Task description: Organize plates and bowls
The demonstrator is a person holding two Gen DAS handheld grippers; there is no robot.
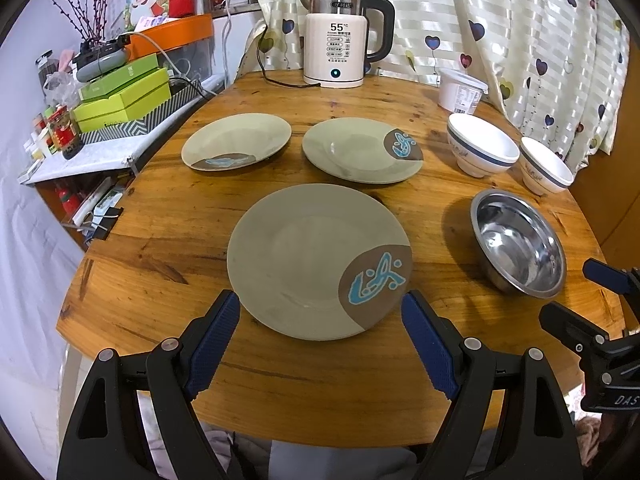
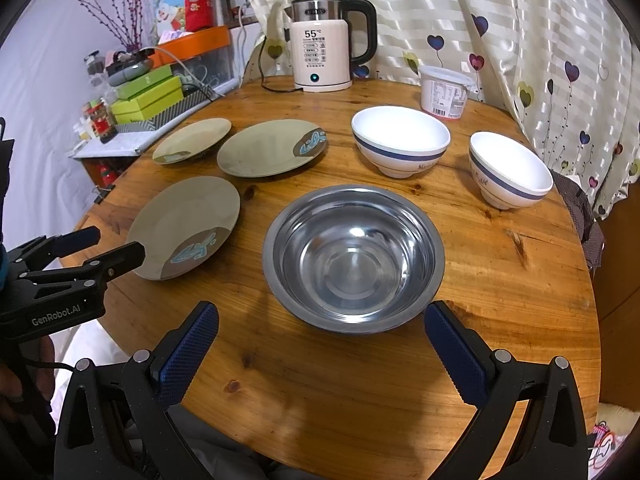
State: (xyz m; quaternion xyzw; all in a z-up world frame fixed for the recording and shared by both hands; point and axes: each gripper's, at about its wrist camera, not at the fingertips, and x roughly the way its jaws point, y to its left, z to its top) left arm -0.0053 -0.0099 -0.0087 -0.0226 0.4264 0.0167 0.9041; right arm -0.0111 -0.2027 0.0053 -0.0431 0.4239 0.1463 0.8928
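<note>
Three grey-green plates with a brown and blue motif lie on the round wooden table (image 1: 160, 240): a near plate (image 1: 316, 260), a far left plate (image 1: 236, 140) and a far right plate (image 1: 360, 150). A steel bowl (image 2: 354, 258) sits right of the near plate. Behind it stand two white bowls with a blue band, one inner (image 2: 400, 140) and one at the right (image 2: 510, 170). My left gripper (image 1: 320, 320) is open just short of the near plate's front rim. Open as well, my right gripper (image 2: 320, 332) hangs in front of the steel bowl. Nothing is held.
A cream electric kettle (image 1: 340, 40) and a white lidded tub (image 1: 460, 90) stand at the table's back. A curtain hangs behind and to the right. Green boxes (image 1: 124, 100) and small jars crowd a shelf left of the table.
</note>
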